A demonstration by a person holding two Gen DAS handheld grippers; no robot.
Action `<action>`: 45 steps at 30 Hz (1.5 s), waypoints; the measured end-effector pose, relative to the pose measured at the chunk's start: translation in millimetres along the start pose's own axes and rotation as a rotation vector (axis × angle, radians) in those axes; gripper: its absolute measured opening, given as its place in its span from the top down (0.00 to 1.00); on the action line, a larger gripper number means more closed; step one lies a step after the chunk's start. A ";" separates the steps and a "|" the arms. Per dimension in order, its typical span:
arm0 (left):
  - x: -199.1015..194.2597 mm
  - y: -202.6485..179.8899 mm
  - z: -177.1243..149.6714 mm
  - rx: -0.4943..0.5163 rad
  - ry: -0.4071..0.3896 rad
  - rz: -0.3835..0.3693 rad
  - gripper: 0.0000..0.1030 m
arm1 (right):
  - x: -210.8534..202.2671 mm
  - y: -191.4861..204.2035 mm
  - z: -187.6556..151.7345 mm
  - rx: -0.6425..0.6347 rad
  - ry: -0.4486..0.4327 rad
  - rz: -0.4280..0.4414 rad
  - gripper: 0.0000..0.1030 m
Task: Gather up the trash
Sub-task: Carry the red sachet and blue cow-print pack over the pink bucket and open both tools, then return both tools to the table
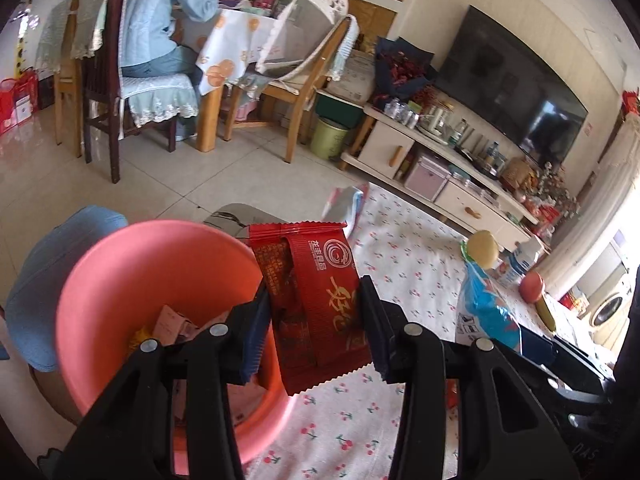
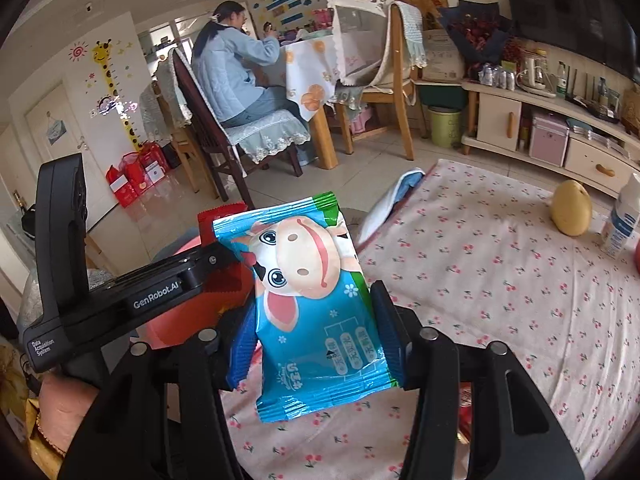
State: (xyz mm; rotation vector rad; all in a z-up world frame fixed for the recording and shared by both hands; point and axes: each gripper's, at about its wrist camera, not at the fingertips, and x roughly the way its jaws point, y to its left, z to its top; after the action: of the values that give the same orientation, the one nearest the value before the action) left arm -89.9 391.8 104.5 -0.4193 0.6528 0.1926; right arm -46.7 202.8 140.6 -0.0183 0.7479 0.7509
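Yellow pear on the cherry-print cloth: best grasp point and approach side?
A judgement: take the pear across its wide lower body, coming from above. It appears to stand upright, narrow end up, so the belly gives the pads the most surface. The milk carton sits close on one side; close the fingers along the other axis.

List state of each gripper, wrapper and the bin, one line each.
left gripper: shut on red wrapper
red wrapper: held upright beside the bin
right gripper: shut on blue wrapper
blue wrapper: held upright, off the table
pink bin: open top, some trash inside
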 end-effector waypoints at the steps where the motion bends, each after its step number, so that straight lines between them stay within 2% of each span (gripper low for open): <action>1: -1.9 10.8 3.6 -0.022 -0.009 0.026 0.57 | 5.7 7.5 2.5 -0.012 0.001 0.013 0.48; 8: -6.4 70.5 20.4 -0.164 -0.034 0.156 0.57 | 48.5 51.9 15.8 -0.055 0.038 0.097 0.48; 11: -6.3 83.8 26.4 -0.182 -0.046 0.214 0.56 | 64.8 64.3 16.3 -0.050 0.059 0.136 0.48; 15: -2.3 97.2 31.6 -0.211 -0.034 0.245 0.56 | 79.6 73.7 14.6 -0.054 0.085 0.174 0.47; 17: 0.2 101.2 33.0 -0.222 -0.026 0.263 0.53 | 85.1 74.4 13.3 -0.044 0.099 0.187 0.35; 18: 1.6 103.2 34.0 -0.227 -0.021 0.274 0.45 | 85.3 74.6 12.6 -0.046 0.093 0.181 0.32; 19: 3.0 104.7 34.7 -0.231 -0.017 0.293 0.32 | 84.8 73.2 12.5 -0.048 0.085 0.174 0.29; 20: 3.4 102.8 33.2 -0.233 -0.015 0.307 0.29 | 81.7 71.3 11.7 -0.046 0.073 0.166 0.27; 21: 3.9 102.7 33.8 -0.231 -0.017 0.307 0.28 | 77.9 68.3 10.8 -0.041 0.062 0.163 0.26; 23: 5.0 98.3 32.5 -0.216 -0.020 0.309 0.25 | 69.3 60.8 8.4 -0.031 0.041 0.147 0.17; 27: 9.3 85.5 27.9 -0.174 -0.023 0.305 0.18 | 50.4 42.5 -0.9 -0.019 0.007 0.080 0.13; 32: 15.9 60.9 23.4 -0.084 -0.015 0.284 0.14 | 31.6 22.7 -16.9 -0.026 -0.008 -0.019 0.13; 34: 18.1 49.7 22.0 -0.064 -0.014 0.253 0.13 | 25.4 15.2 -23.3 -0.022 -0.007 -0.046 0.13; 45: 30.6 -6.0 5.4 0.084 -0.003 0.160 0.10 | -8.4 -17.5 -46.0 0.036 -0.027 -0.086 0.11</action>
State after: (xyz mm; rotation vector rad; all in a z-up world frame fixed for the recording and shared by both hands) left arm -61.2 390.1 91.2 -0.2859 0.6891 0.3170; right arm -67.9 172.3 107.4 -0.0076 0.7300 0.6541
